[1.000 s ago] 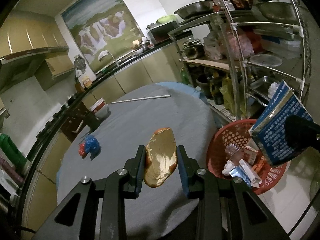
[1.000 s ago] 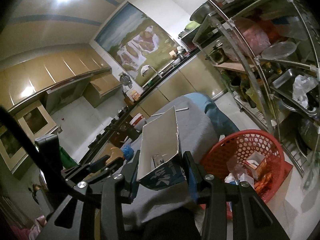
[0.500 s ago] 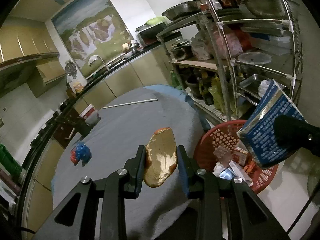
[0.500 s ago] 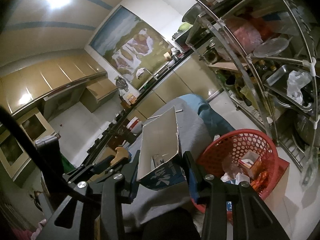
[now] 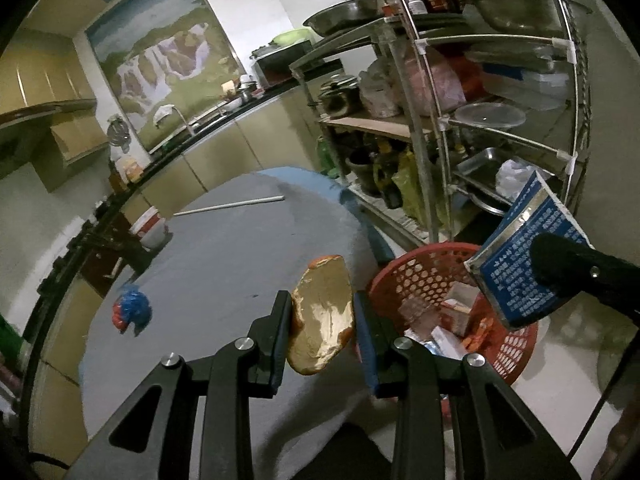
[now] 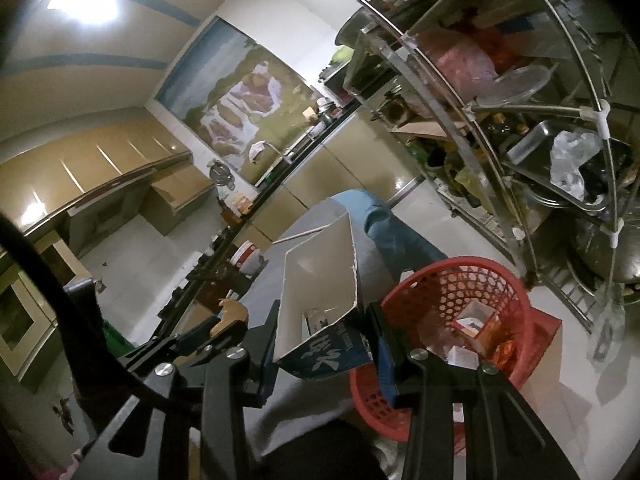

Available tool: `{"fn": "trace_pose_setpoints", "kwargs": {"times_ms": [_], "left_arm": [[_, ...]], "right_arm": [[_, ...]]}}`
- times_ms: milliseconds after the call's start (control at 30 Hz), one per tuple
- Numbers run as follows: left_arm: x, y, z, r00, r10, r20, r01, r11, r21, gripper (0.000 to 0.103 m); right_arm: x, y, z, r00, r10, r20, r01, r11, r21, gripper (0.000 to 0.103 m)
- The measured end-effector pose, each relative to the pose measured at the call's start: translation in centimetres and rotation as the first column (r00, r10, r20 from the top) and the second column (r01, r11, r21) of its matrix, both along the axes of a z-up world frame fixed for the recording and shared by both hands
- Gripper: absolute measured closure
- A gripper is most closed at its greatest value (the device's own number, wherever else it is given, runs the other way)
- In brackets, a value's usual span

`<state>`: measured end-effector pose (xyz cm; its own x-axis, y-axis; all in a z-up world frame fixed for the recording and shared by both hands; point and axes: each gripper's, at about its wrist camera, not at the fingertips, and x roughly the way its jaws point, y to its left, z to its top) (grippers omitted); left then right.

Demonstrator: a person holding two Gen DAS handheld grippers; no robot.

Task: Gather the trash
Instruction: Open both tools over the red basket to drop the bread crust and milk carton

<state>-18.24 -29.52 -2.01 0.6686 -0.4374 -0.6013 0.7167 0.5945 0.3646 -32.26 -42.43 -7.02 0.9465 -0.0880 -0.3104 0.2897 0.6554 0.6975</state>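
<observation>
Left gripper fingers clamped on a flat tan piece of bread, held on edge above the near side of the grey-covered round table, just left of the red basket. Right gripper fingers clamped on an open blue-and-white carton, white inside facing up, blue printed end toward the camera; from the left wrist view the same carton hangs tilted over the basket's right rim. The red basket sits on the floor between the table edge and the metal shelf rack, and already holds small boxes and wrappers. On the table: a crumpled blue-and-red wrapper at the left, well apart from the left gripper, a thin white stick at the far side, and a red-and-white cup at the far-left edge. Bread also shows at the left of the right wrist view.
</observation>
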Motion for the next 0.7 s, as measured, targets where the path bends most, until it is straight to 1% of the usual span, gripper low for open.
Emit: {"fn": "trace_pose_setpoints", "kwargs": {"times_ms": [67,200,233,333,433,533,567,600,633,700], "left_arm": [[0.1,-0.5,-0.2,1.000,-0.017,-0.024,0.017,1.000,-0.006,0.070],[0.9,-1.7,-1.1,0.992,-0.046,-0.117,0.044,0.999,-0.018,0.070],[1.2,-2.0,-1.5,0.987,-0.055,-0.152,0.052,0.998,-0.021,0.070],[2.1,-2.8,-2.3,0.973,-0.054,-0.223,0.050,0.998,-0.025,0.070],[2.7,-3.4,-3.1,0.951,-0.073,-0.302,0.065,0.997,-0.037,0.068],[2.8,-3.8,-3.6,0.928,-0.094,-0.360,0.081,0.995,-0.051,0.067],[2.8,-3.9,-3.7,0.925,-0.095,-0.367,0.082,0.995,-0.052,0.065],[2.8,-4.0,-3.8,0.920,-0.100,-0.379,0.086,0.995,-0.054,0.058],[2.8,-4.0,-3.8,0.918,-0.103,-0.383,0.089,0.995,-0.055,0.049],[2.8,-3.8,-3.8,0.923,-0.102,-0.372,0.085,0.994,-0.061,0.041]], "right_arm": [[0.0,-0.5,-0.1,1.000,-0.014,-0.007,0.014,1.000,-0.007,0.060],[-0.1,-2.0,-0.7,0.998,-0.053,-0.025,0.053,0.999,-0.005,0.060],[-0.2,-2.3,-0.9,0.998,-0.063,-0.031,0.063,0.998,-0.005,0.060],[-0.2,-3.4,-1.5,0.994,-0.090,-0.056,0.091,0.996,0.000,0.060],[-0.2,-4.3,-2.2,0.992,-0.107,-0.074,0.108,0.994,0.021,0.060],[0.0,-4.8,-3.0,0.989,-0.111,-0.097,0.114,0.993,0.035,0.058],[0.1,-4.9,-3.4,0.987,-0.111,-0.113,0.117,0.992,0.045,0.058],[0.1,-4.9,-3.5,0.986,-0.115,-0.120,0.122,0.991,0.050,0.057],[0.2,-5.0,-3.8,0.985,-0.119,-0.127,0.128,0.990,0.059,0.052],[0.2,-5.1,-4.2,0.985,-0.116,-0.131,0.128,0.988,0.089,0.044]]}}
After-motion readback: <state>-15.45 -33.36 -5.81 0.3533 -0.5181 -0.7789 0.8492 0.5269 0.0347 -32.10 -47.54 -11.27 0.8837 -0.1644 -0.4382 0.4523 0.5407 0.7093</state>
